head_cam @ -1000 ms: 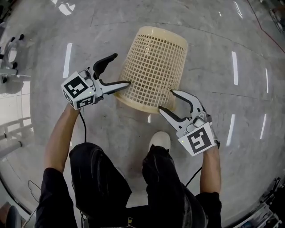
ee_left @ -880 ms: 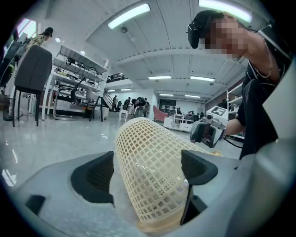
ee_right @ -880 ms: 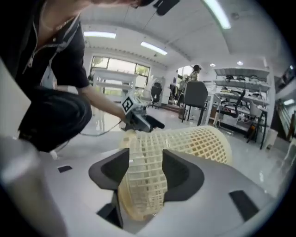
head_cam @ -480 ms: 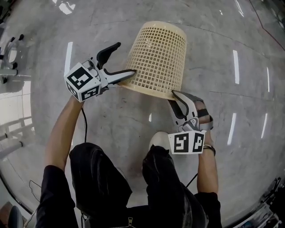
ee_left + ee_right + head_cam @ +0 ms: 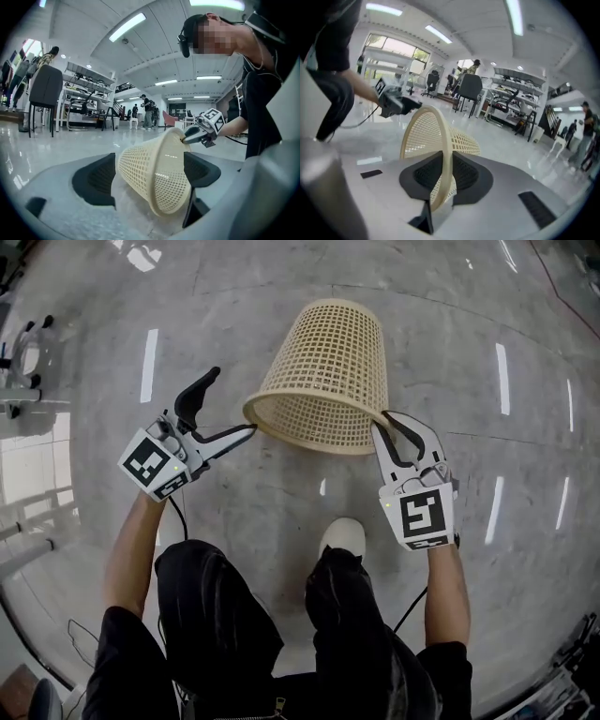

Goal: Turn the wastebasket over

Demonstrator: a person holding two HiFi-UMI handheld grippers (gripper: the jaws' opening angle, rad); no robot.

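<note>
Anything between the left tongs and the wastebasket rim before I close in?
Nothing visible: the open left tongs sit right beside the rim of the wastebasket, only floor between. The right tongs are closing with the opposite rim between them.

The wastebasket (image 5: 328, 371), its rim between the closing jaws of the right gripper (image 5: 384, 420), is cream with a square lattice of holes. That gripper and the left gripper (image 5: 234, 401) are pale grey with black pads and black-and-white marker cubes. Beneath them the floor (image 5: 234, 296) is glossy grey, streaked white.
</note>
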